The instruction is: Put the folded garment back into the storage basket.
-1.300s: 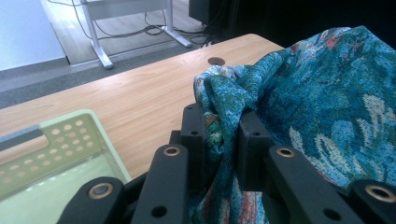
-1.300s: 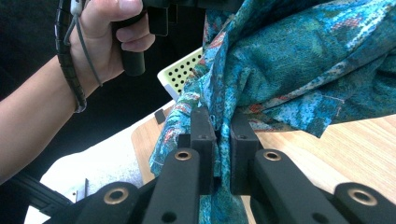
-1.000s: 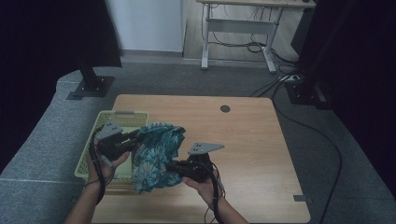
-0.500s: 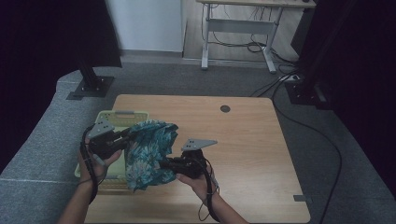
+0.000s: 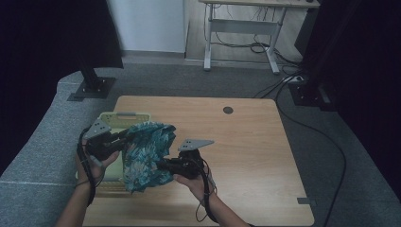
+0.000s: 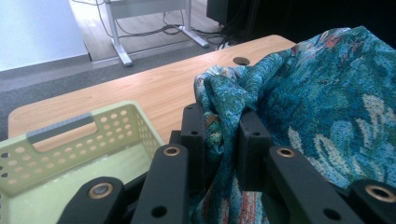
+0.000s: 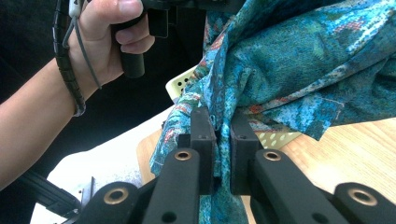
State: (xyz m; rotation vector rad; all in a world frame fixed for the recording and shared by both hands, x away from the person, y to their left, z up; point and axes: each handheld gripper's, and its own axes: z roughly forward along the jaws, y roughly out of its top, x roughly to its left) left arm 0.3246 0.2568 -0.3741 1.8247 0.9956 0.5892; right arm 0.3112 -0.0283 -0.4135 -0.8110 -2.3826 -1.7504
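Wooden table (image 5: 246,142) carries a pale green basket (image 5: 113,118) at its left edge. Above the basket's right side hangs a teal patterned cloth (image 5: 146,153), lifted off the table. The left gripper (image 5: 116,139) is clamped on the cloth's upper edge, the right gripper (image 5: 163,164) on a lower fold.

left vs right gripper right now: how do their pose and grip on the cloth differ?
In the high view the left gripper sits higher and farther up the table, over the green basket, pinching the blue patterned cloth at its upper bunched edge. The right gripper is lower, nearer the person, over bare table, pinching a lower fold. Shared: both jaws are shut on the cloth, holding it up between them.
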